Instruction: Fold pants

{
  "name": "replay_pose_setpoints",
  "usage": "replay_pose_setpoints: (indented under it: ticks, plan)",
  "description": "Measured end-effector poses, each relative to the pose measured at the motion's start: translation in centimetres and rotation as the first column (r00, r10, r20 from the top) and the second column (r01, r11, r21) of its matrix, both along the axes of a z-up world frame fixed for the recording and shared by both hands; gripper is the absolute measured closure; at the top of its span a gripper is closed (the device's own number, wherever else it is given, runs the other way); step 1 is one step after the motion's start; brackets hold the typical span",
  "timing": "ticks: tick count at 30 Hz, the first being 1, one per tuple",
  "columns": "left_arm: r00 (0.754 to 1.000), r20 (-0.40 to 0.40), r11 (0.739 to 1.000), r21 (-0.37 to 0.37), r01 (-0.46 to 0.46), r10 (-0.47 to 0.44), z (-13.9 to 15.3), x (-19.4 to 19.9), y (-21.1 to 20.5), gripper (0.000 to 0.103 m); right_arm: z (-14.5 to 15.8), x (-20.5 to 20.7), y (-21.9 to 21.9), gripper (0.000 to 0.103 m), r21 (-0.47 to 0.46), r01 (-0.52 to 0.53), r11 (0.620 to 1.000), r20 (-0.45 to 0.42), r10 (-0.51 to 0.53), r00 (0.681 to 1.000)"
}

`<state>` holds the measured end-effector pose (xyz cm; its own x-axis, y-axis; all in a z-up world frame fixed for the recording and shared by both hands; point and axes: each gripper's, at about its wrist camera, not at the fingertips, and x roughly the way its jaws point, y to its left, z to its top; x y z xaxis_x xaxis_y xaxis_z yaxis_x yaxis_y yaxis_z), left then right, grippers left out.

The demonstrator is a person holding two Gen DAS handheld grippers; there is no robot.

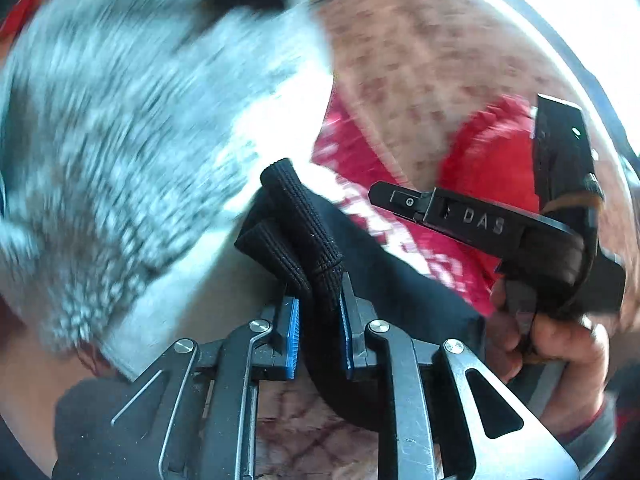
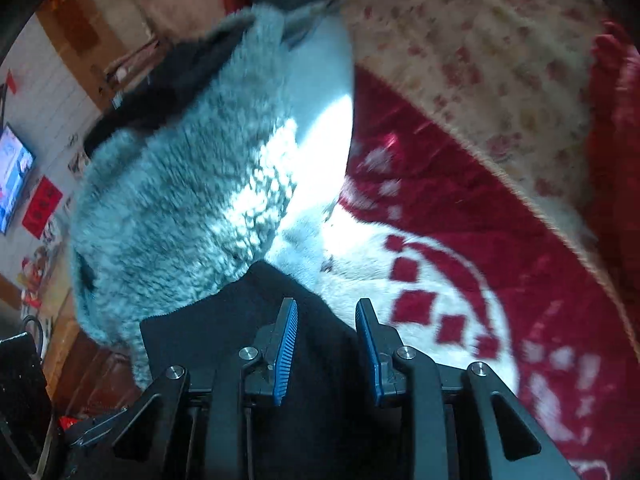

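Note:
The pants are black outside with a grey fleece lining (image 1: pixel 120 132). In the left wrist view my left gripper (image 1: pixel 318 312) is shut on the black ribbed cuff (image 1: pixel 304 224), which sticks up between the blue pads. The right gripper's body (image 1: pixel 500 220), held by a hand, shows at the right. In the right wrist view my right gripper (image 2: pixel 326 320) has black pants fabric (image 2: pixel 256 320) between its blue pads, with a visible gap between them; its grip is unclear. The fleece lining (image 2: pixel 180 208) hangs to the left.
A red and white patterned blanket (image 2: pixel 460 248) lies under the pants. A beige floral cover (image 2: pixel 480 72) lies beyond it. A lit screen (image 2: pixel 12 172) and a white wall are at the far left.

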<state>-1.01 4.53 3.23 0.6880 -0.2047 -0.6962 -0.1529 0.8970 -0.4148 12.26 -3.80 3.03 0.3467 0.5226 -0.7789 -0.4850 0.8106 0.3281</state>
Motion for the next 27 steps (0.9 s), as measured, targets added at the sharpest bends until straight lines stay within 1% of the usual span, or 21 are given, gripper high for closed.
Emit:
replay_pose_setpoints:
  ticks: [1, 2, 3, 5, 6, 7, 8, 9, 10, 11, 13, 14, 16, 18, 20, 21, 22, 23, 25, 26, 27]
  plan:
    - [0.999, 0.034, 0.999, 0.032, 0.034, -0.035, 0.6, -0.5, -1.0, 0.088, 0.9, -0.3, -1.2, 0.071, 0.020, 0.022, 1.000, 0.007, -0.022, 1.000]
    - [0.995, 0.064, 0.995, 0.069, 0.069, -0.073, 1.3, -0.8, -2.3, 0.088, 1.9, -0.6, -2.7, 0.067, 0.046, 0.049, 0.998, 0.009, -0.050, 0.999]
    - [0.987, 0.095, 0.985, 0.123, 0.121, -0.133, 1.9, -1.3, -4.2, 0.088, 2.8, -0.8, -4.0, 0.060, 0.070, 0.072, 0.995, 0.007, -0.073, 0.997]
    - [0.970, 0.119, 0.964, 0.186, 0.187, -0.212, 2.3, -1.8, -6.9, 0.088, 4.6, -1.8, -7.1, 0.056, 0.119, 0.122, 0.985, -0.003, -0.122, 0.993]
    - [0.956, 0.119, 0.945, 0.225, 0.237, -0.268, 2.1, -2.2, -8.9, 0.088, 5.2, -2.7, -8.3, 0.055, 0.132, 0.142, 0.981, -0.003, -0.143, 0.990]
    - [0.946, 0.111, 0.931, 0.244, 0.273, -0.306, 1.7, -2.7, -10.0, 0.088, 6.0, -3.5, -10.3, 0.053, 0.158, 0.177, 0.971, -0.003, -0.179, 0.984]
    - [0.934, 0.094, 0.915, 0.256, 0.312, -0.345, 1.1, -2.9, -11.2, 0.088, 6.4, -4.2, -11.8, 0.051, 0.186, 0.197, 0.963, -0.008, -0.199, 0.980]
    - [0.927, 0.077, 0.905, 0.259, 0.337, -0.367, 0.5, -3.0, -12.0, 0.088, 6.5, -4.6, -12.9, 0.045, 0.213, 0.213, 0.953, -0.018, -0.214, 0.977]
    - [0.918, 0.054, 0.892, 0.263, 0.366, -0.393, -0.3, -3.3, -12.9, 0.088, 6.4, -5.5, -14.8, 0.041, 0.263, 0.247, 0.933, -0.048, -0.243, 0.969]
    - [0.911, 0.034, 0.881, 0.271, 0.387, -0.410, -1.0, -3.4, -13.7, 0.088, 6.3, -5.7, -15.5, 0.033, 0.289, 0.271, 0.918, -0.069, -0.262, 0.963]
    - [0.907, 0.009, 0.865, 0.304, 0.399, -0.421, -2.0, -3.7, -14.7, 0.088, 5.1, -6.8, -17.5, 0.032, 0.326, 0.324, 0.888, -0.131, -0.297, 0.946]
    - [0.907, 0.010, 0.863, 0.315, 0.396, -0.420, -2.1, -3.9, -14.7, 0.088, 4.4, -7.1, -17.9, 0.032, 0.304, 0.340, 0.890, -0.148, -0.309, 0.940]
    - [0.909, 0.013, 0.868, 0.305, 0.393, -0.416, -1.8, -3.8, -14.4, 0.088, 3.1, -8.1, -18.3, 0.032, 0.274, 0.356, 0.893, -0.162, -0.322, 0.933]
    - [0.911, 0.018, 0.870, 0.306, 0.387, -0.412, -1.5, -3.9, -14.4, 0.088, 2.5, -8.9, -18.7, 0.032, 0.296, 0.353, 0.888, -0.173, -0.313, 0.934]
    - [0.910, 0.018, 0.867, 0.313, 0.389, -0.415, -1.4, -5.0, -14.1, 0.088, 1.8, -9.4, -18.6, 0.032, 0.328, 0.360, 0.873, -0.191, -0.312, 0.931]
    - [0.909, 0.014, 0.864, 0.315, 0.392, -0.417, -1.5, -5.1, -14.1, 0.088, 1.4, -9.5, -18.1, 0.032, 0.336, 0.357, 0.872, -0.202, -0.304, 0.931]
    - [0.908, 0.011, 0.862, 0.319, 0.394, -0.419, -1.6, -5.3, -14.1, 0.088, 1.0, -9.4, -17.5, 0.032, 0.326, 0.346, 0.880, -0.218, -0.286, 0.933]
    - [0.907, 0.009, 0.860, 0.323, 0.396, -0.421, -1.5, -5.7, -13.9, 0.088, 0.6, -9.3, -16.6, 0.033, 0.300, 0.332, 0.894, -0.230, -0.270, 0.935]
    - [0.903, 0.005, 0.855, 0.323, 0.405, -0.430, -1.3, -5.9, -13.7, 0.088, 0.1, -9.1, -14.9, 0.063, 0.258, 0.314, 0.914, -0.217, -0.262, 0.940]
    - [0.898, 0.003, 0.851, 0.321, 0.415, -0.439, -1.0, -6.2, -13.4, 0.088, 0.2, -9.2, -14.2, 0.082, 0.240, 0.297, 0.924, -0.188, -0.256, 0.948]
    - [0.889, 0.005, 0.849, 0.298, 0.436, -0.458, -0.6, -6.6, -12.8, 0.088, 0.2, -9.3, -14.1, 0.087, 0.222, 0.293, 0.930, -0.161, -0.262, 0.952]
